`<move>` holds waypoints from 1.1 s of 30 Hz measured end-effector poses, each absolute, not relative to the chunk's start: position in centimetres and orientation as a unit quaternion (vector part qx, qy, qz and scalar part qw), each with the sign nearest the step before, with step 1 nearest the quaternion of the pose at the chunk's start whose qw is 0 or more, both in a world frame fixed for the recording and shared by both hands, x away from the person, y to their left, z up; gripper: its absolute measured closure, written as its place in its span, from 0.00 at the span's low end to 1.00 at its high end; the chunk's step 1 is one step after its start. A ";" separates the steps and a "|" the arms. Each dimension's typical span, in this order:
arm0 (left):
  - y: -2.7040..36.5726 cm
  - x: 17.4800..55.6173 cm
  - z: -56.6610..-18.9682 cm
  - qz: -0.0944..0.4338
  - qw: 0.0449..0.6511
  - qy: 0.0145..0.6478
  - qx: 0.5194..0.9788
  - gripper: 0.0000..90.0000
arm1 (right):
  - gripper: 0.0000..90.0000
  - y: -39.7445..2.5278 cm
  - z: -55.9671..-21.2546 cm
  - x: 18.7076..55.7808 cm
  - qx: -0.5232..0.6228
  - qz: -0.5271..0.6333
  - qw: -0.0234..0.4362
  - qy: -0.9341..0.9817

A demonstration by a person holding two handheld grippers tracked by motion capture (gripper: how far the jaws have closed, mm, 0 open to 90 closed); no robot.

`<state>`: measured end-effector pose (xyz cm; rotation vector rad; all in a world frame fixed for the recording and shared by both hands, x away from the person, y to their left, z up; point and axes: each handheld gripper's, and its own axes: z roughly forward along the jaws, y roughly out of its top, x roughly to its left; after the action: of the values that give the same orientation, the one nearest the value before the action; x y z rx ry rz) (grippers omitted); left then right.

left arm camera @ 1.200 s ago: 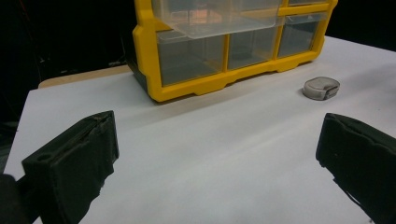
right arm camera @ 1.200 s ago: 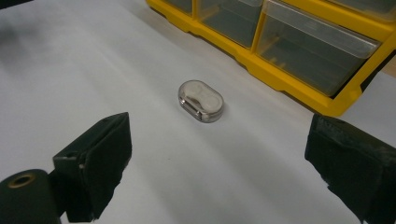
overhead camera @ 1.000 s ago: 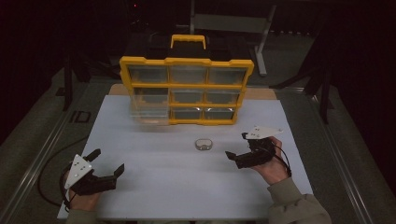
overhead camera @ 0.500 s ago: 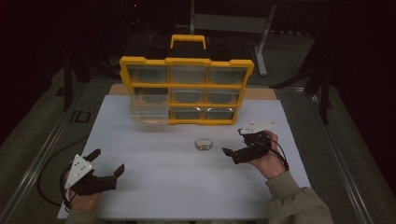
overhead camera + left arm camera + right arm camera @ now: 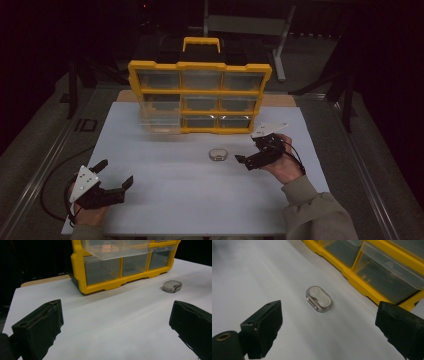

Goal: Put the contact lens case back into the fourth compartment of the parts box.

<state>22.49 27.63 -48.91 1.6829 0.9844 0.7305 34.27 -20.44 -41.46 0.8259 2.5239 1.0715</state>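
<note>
Dark room, white table [image 5: 165, 200] | organiser [image 5: 200, 97] far, one drawer [image 5: 160, 120] out | right gripper [image 5: 245, 161] spread, has edged left toward case [image 5: 218, 154]: pickup likely | left gripper [image 5: 116, 175] spread, idle

I am looking down on a white table [image 5: 200, 200] that is carrying a yellow drawer organiser [image 5: 200, 97] standing upright along its far edge, one clear drawer [image 5: 161, 122] on the left sticking out over the surface. A small clear oval case [image 5: 218, 154] is lying flat on the table just near of the organiser, right of centre.
</note>
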 end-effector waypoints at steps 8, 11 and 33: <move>27.6 22.5 -48.9 0.302 0.505 0.408 0.698 0.00 | 0.08 -19.6 -42.0 35.2 0.278 0.349 0.123 0.886; 27.6 22.5 -48.9 0.302 0.505 0.408 0.698 0.00 | 0.08 -19.1 -41.6 35.5 0.269 0.344 0.119 0.892; 27.7 22.6 -49.0 0.299 0.504 0.408 0.700 0.00 | 0.08 -16.7 -41.0 40.4 0.201 0.262 0.105 0.938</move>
<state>22.60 27.66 -48.98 1.6911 0.9853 0.7213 40.41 -16.69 -41.03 0.5912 2.7646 0.7732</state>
